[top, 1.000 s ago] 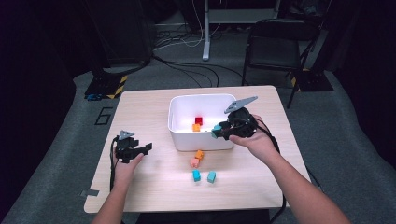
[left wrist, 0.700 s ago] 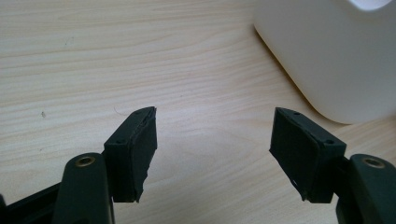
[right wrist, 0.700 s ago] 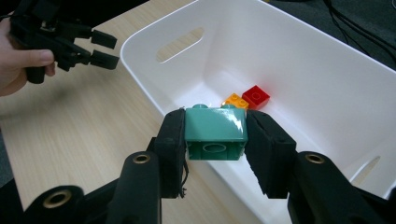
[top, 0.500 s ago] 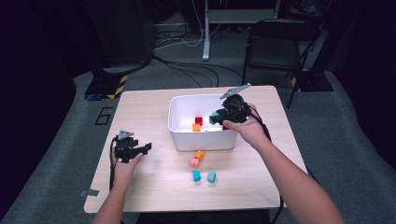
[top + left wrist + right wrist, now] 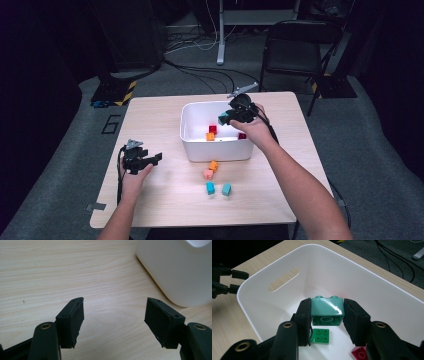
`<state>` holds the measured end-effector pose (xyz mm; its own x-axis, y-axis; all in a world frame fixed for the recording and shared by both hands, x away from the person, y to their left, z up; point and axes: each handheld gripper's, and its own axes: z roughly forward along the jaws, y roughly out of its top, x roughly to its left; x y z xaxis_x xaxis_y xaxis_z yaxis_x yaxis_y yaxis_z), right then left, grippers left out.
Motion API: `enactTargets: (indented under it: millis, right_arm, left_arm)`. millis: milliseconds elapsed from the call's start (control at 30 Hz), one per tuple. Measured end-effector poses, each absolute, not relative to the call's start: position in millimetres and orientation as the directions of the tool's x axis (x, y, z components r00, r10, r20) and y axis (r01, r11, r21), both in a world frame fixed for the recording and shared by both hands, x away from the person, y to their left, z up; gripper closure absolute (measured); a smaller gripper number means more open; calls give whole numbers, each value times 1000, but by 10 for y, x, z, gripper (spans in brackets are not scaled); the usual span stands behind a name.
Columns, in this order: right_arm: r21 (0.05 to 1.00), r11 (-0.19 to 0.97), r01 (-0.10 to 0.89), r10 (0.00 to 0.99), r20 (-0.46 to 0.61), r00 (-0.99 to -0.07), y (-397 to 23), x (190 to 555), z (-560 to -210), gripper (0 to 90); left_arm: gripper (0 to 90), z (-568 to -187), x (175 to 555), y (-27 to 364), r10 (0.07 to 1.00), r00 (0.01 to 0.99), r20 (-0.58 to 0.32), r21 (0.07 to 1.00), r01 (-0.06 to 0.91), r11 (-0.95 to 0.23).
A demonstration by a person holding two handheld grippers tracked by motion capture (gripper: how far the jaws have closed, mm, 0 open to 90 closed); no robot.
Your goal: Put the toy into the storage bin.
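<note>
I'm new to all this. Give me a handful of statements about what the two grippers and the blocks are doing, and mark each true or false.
1. The right gripper clamps a teal block. True.
2. That block hangs above the white bin. True.
3. The left gripper holds a red block. False: its jaws stand open over bare table.
4. Four blocks lie on the table in front of the bin. True: orange, pink and two teal.
5. The bin is empty. False: a green plate and other blocks lie inside.
</note>
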<state>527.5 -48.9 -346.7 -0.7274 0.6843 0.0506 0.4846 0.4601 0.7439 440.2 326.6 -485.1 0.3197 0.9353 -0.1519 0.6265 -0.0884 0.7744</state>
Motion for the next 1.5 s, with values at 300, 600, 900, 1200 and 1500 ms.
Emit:
enactTargets:
  millis: [300,600,900,1200,1500]
  right_arm:
    - [738,448,505,698,64,-713,-374,5477,-3535,587]
    - [730,460,506,699,54,-713,-204,5587,-3581,586]
    - [717,467,518,705,51,-707,-182,5578,-3622,551]
    - [737,483,472,675,29,-737,-262,5349,-3508,506]
    - [761,493,422,639,12,-769,-319,5035,-3398,497]
  left_arm:
    - [314,-4856,4409,3273,935,320,-153,773,628,-88]
    - [314,-4849,4407,3283,935,320,-153,778,622,-86]
    - [314,-4849,4411,3288,936,316,-154,778,622,-82]
    - [314,-4848,4410,3291,935,318,-154,775,626,-85]
    - [314,-4850,4410,3279,936,320,-147,771,630,-94]
